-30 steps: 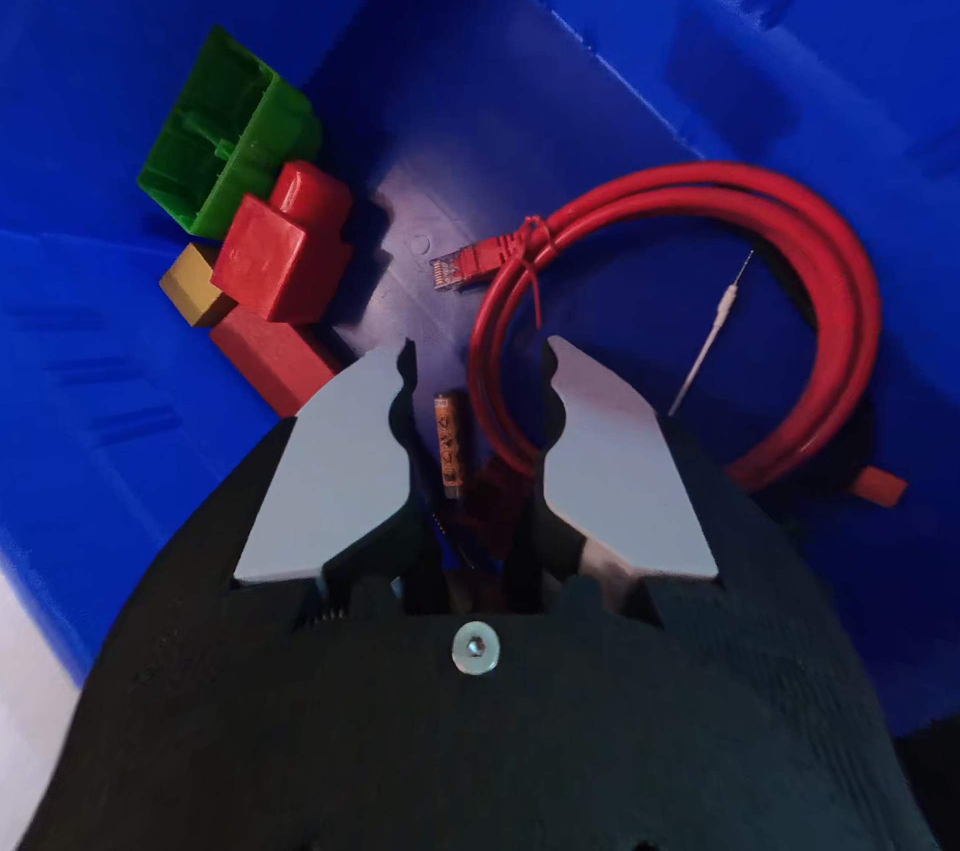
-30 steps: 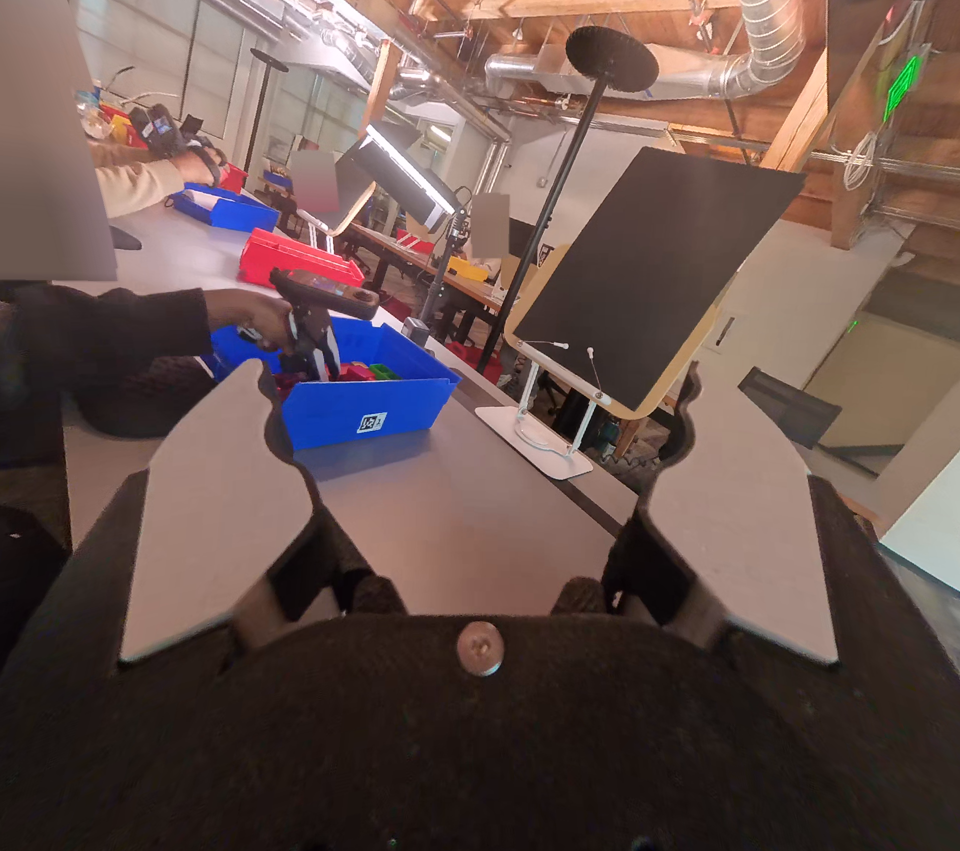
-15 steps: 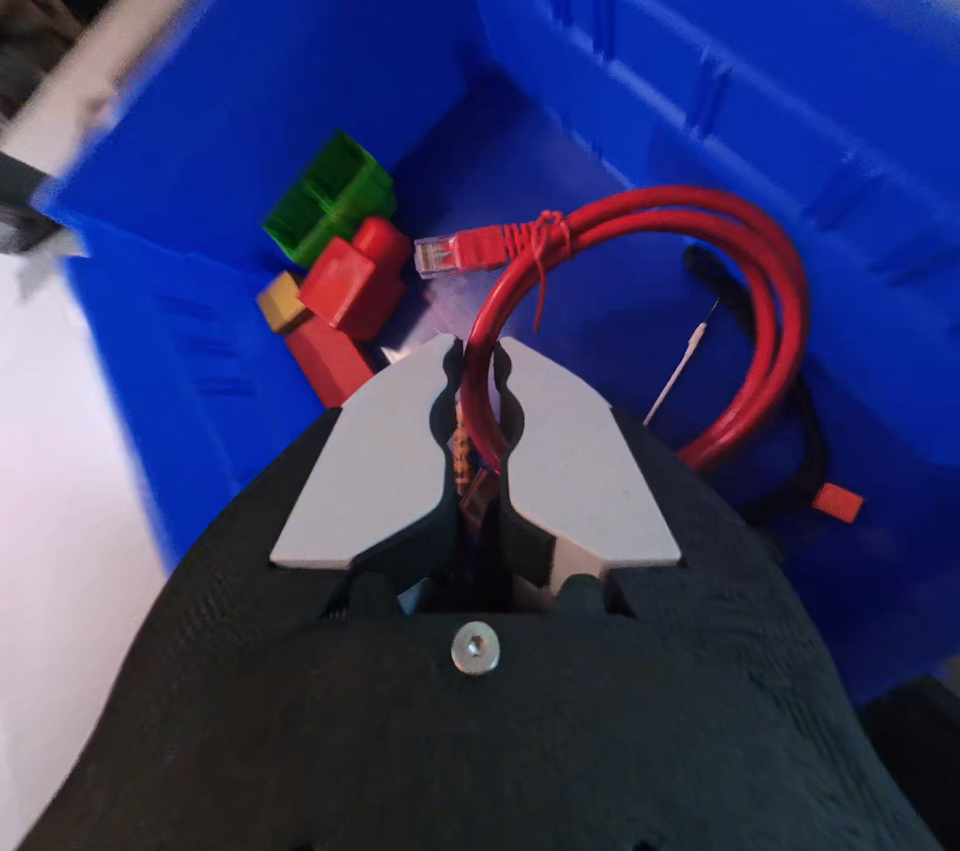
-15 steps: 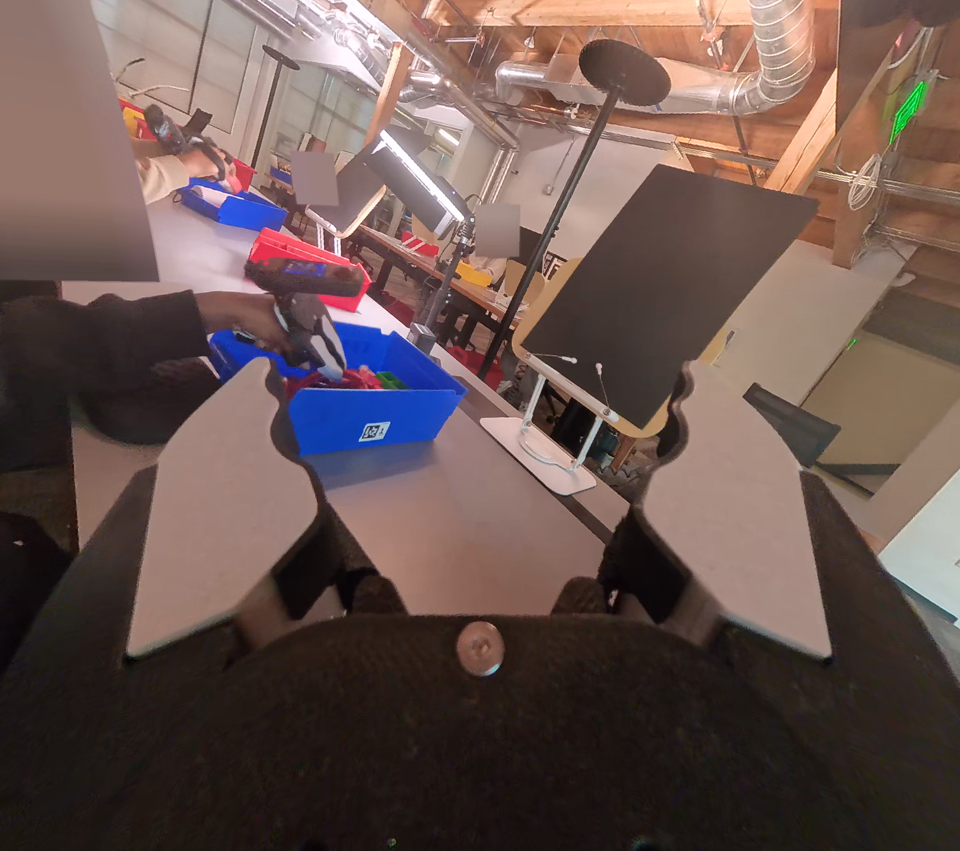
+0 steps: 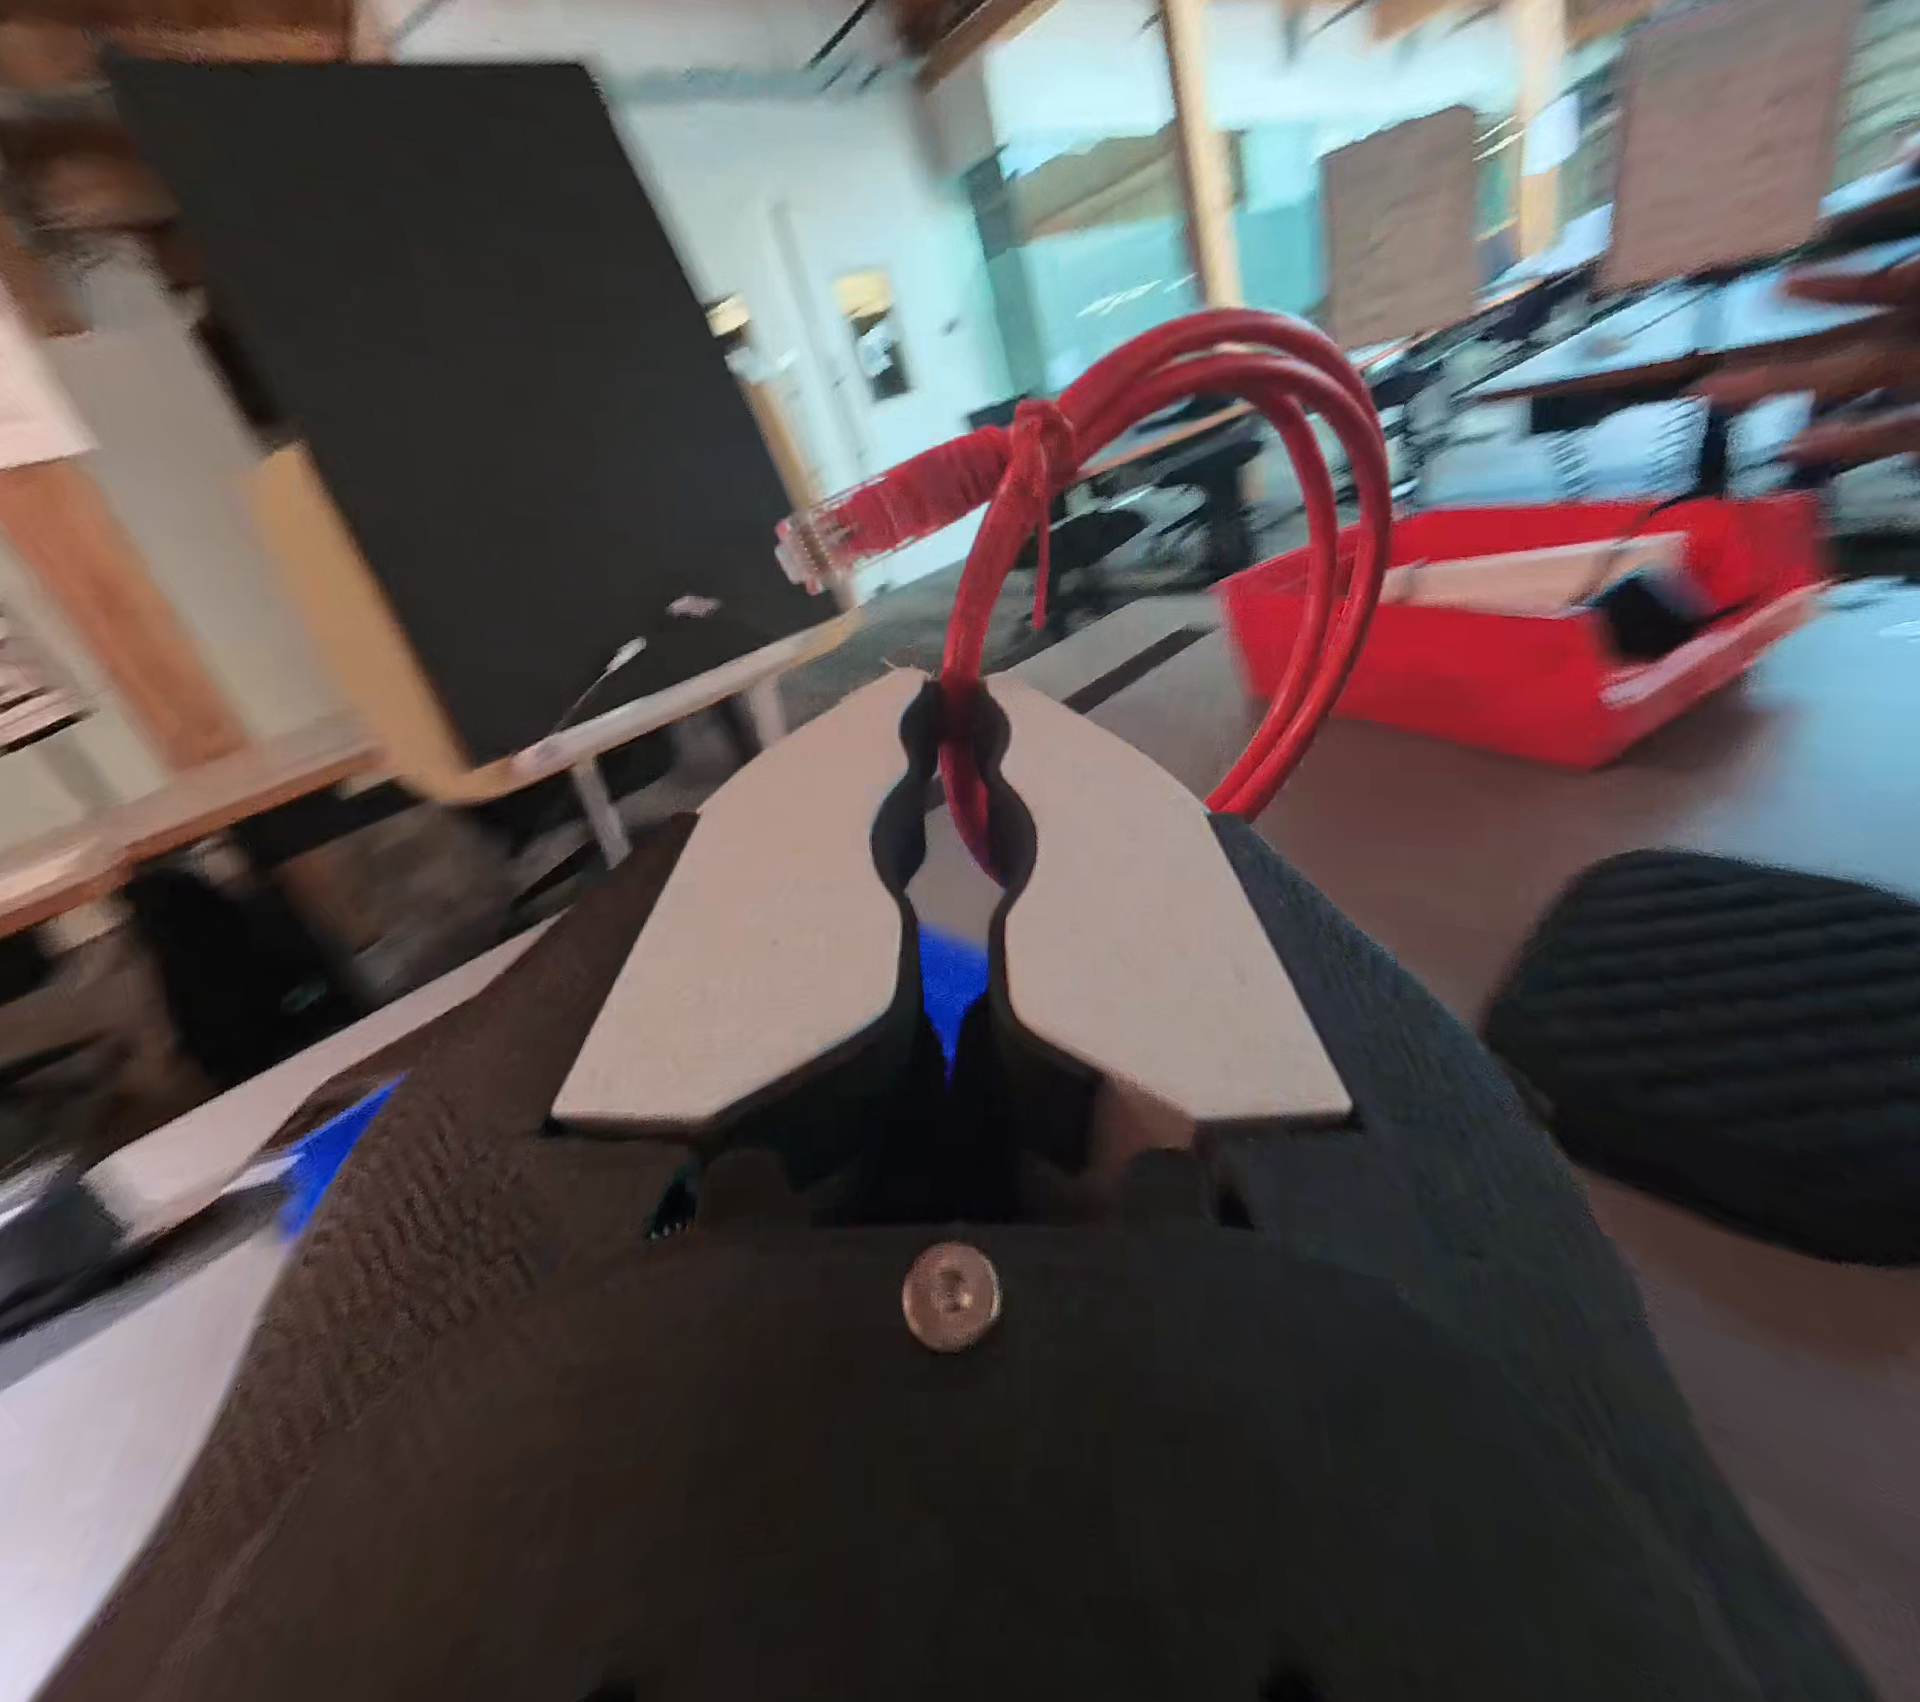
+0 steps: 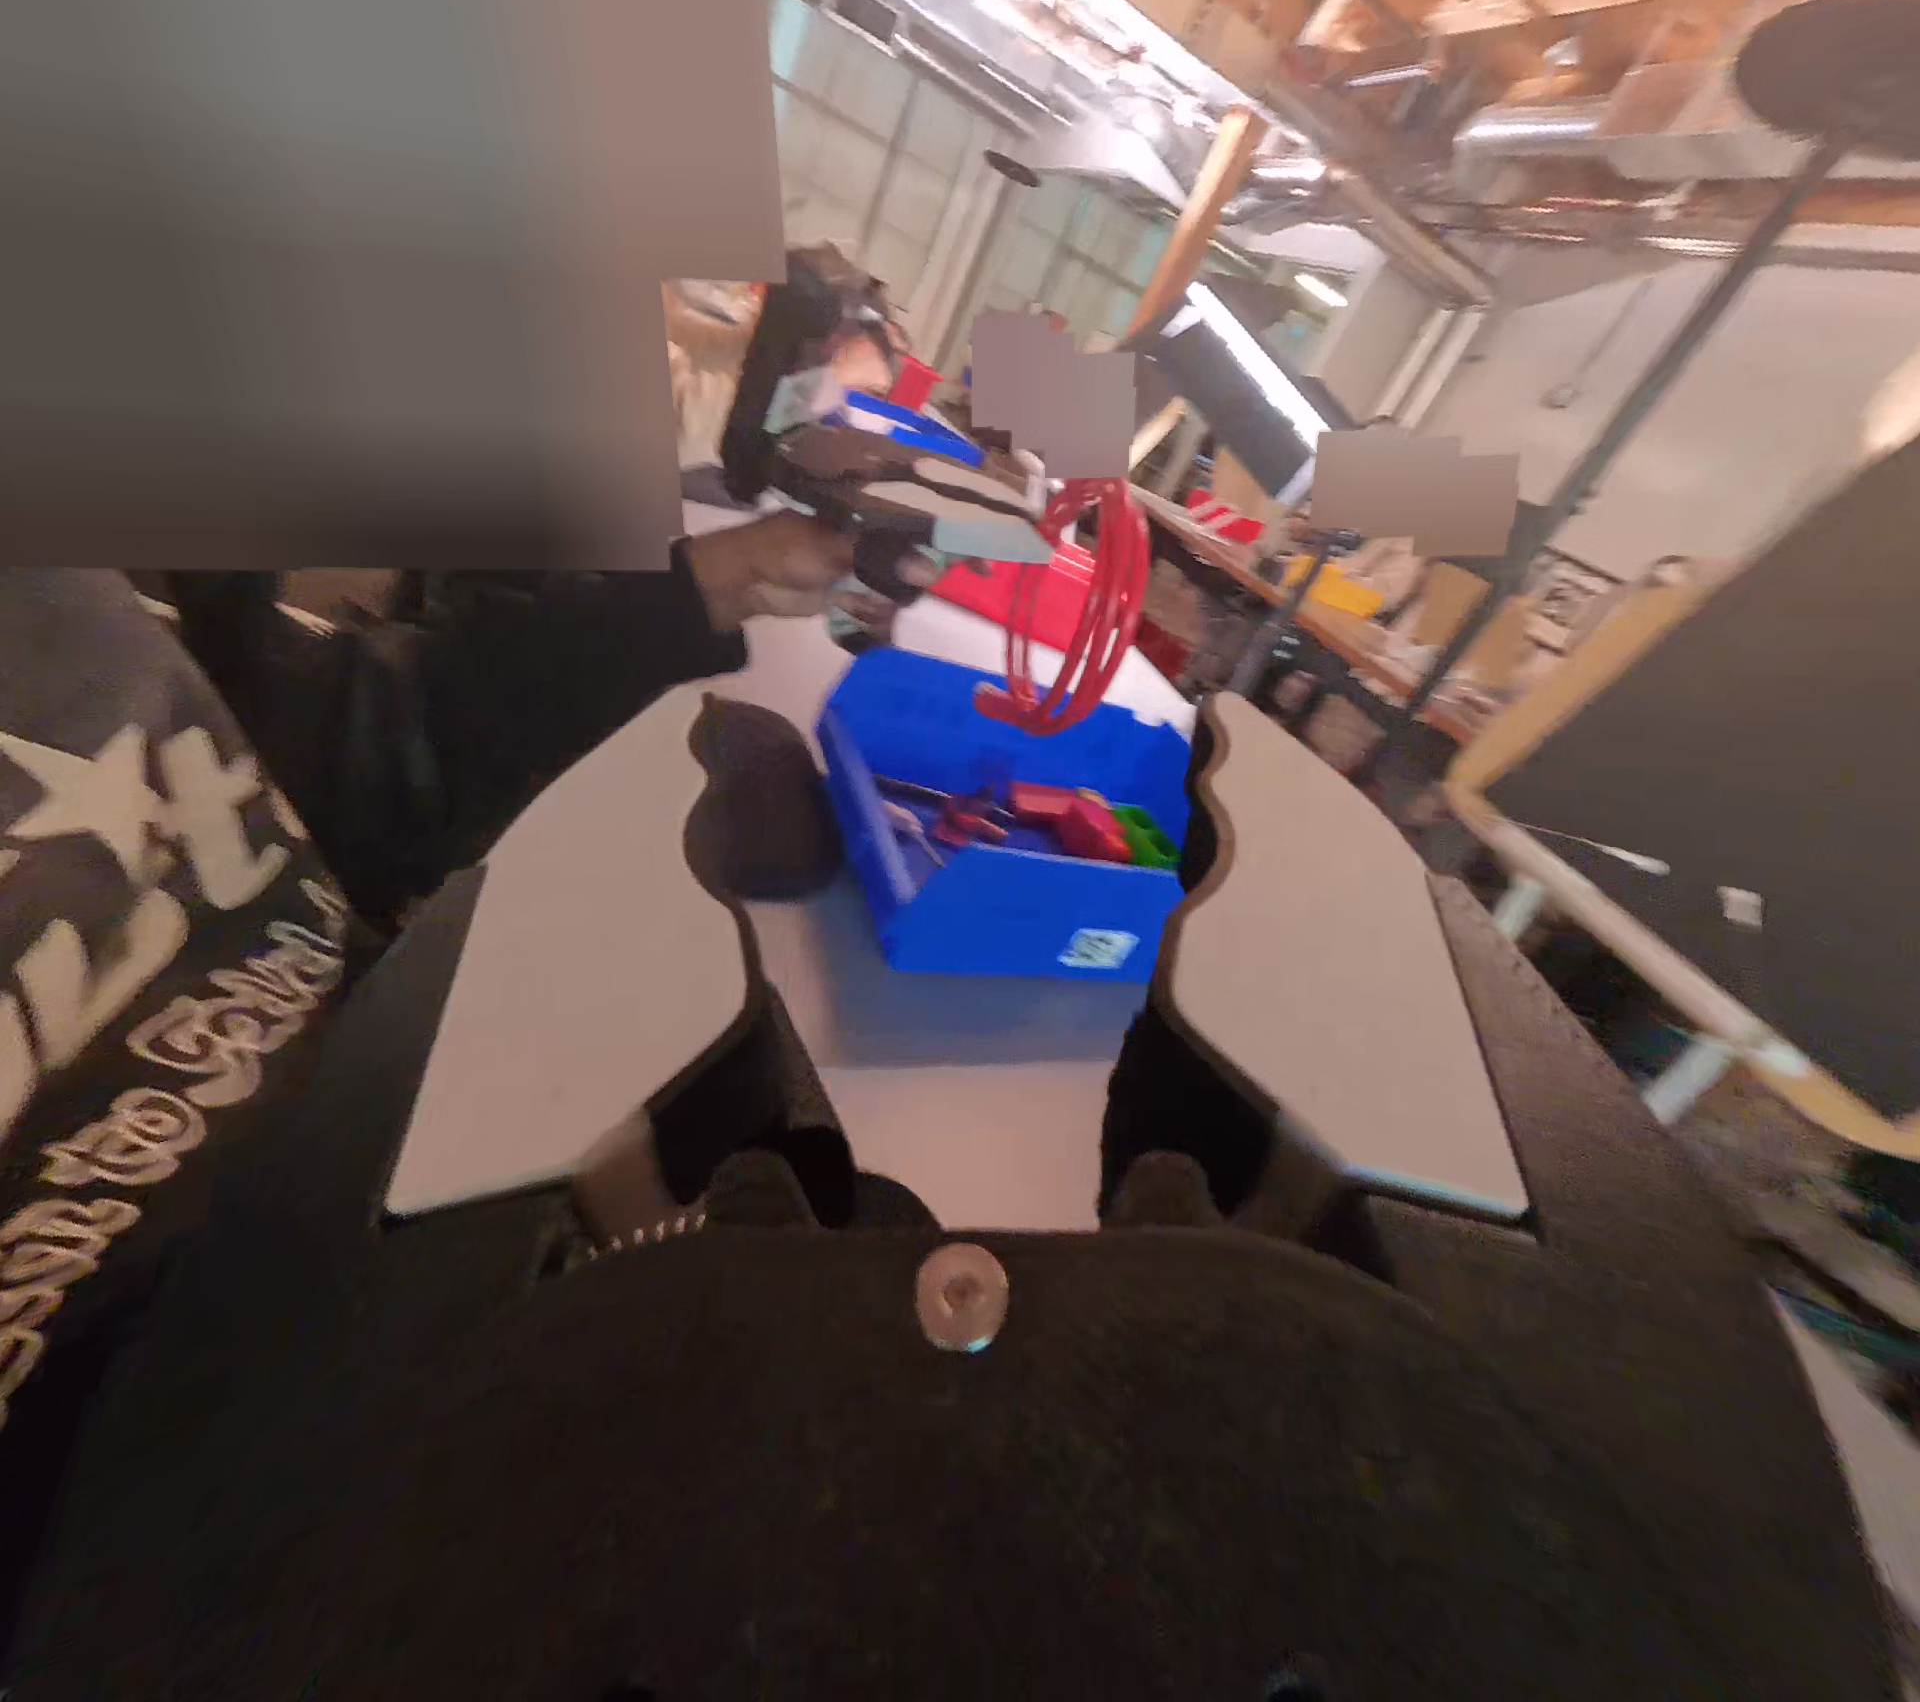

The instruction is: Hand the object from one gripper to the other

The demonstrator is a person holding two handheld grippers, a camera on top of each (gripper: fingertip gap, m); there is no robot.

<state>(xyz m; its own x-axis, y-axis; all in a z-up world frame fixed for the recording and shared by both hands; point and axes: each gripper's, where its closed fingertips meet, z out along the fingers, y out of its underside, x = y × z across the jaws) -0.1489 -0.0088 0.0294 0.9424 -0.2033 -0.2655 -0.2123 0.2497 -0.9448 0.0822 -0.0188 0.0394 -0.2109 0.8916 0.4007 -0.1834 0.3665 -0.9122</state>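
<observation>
Red cable (image 5: 1174, 530), coiled and tied with a thin red strip, hangs in the air from the left gripper (image 5: 961, 702), whose two grey fingers are pinched tight on one strand of the loop. From the right wrist view the coil dangles above the blue bin (image 6: 997, 831), which sits on the grey table (image 6: 966, 1102) with red and green blocks inside. The right gripper (image 6: 951, 712) is spread wide and holds nothing, pointed toward the coil but well short of it. I'd say the risk lies in that thin hold: only one strand is clamped, so a swing or a tug from the other gripper could pull the loop through the fingers, or the right one could close on air as the coil sways. The left wrist view shows the plug end sticking out sideways and a red tray (image 5: 1517, 644) beyond; the right wrist view alone shows the bin underneath and the gap left to cross.
</observation>
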